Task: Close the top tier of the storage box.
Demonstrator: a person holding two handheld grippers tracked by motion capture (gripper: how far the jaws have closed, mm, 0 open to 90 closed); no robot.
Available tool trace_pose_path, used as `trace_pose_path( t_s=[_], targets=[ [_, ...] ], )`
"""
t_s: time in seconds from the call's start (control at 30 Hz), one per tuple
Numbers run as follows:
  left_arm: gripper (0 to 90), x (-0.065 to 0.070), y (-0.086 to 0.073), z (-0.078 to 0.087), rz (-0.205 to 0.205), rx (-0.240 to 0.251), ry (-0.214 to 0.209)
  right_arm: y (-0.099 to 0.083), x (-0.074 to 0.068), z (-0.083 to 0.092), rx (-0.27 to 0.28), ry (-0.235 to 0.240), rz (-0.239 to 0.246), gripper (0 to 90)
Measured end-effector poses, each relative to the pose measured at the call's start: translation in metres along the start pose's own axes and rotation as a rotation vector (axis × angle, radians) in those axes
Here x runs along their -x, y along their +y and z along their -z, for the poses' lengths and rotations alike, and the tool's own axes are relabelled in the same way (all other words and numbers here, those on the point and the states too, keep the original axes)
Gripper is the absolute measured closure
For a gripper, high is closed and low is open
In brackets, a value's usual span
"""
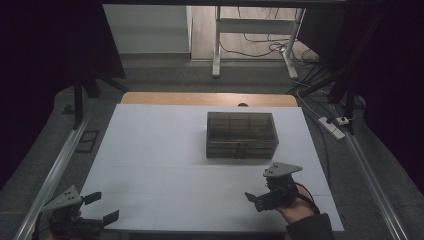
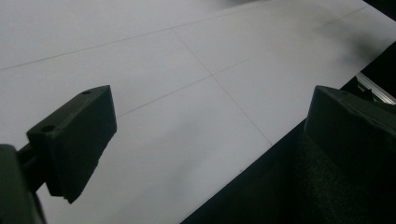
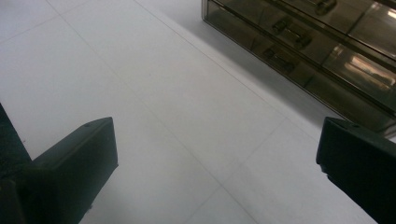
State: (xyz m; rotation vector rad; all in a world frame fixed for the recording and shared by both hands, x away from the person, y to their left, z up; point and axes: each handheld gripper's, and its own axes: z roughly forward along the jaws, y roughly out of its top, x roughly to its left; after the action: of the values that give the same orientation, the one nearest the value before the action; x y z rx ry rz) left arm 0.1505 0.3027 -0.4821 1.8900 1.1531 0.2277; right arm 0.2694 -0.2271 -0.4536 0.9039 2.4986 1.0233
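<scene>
White surface (image 1: pixel 165 175), bare except a smoky clear box (image 1: pixel 242 134) with compartments and a front latch, sitting right of centre toward the far edge. Box long axis runs parallel to the near edge, latch side facing it. Nothing between box and claws. Right claw (image 1: pixel 256 199) near the near right corner, jaws wide, holding nothing, box close ahead. Left claw (image 1: pixel 102 207) at the near left corner, jaws wide, holding nothing, well apart from box.
</scene>
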Motion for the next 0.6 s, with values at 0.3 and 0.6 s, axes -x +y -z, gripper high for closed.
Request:
trace_pose_path(
  t_s=[0.3, 0.6],
  targets=[
    [1.2, 0.004, 0.001, -0.002, -0.019, -0.024, 0.033, -0.009, 0.003, 0.007, 0.000, -0.019, -0.024, 0.0],
    [0.1, 0.009, 0.002, -0.005, -0.064, -0.052, 0.055, -0.015, 0.004, 0.014, 0.013, -0.036, -0.049, 0.0]
  ],
)
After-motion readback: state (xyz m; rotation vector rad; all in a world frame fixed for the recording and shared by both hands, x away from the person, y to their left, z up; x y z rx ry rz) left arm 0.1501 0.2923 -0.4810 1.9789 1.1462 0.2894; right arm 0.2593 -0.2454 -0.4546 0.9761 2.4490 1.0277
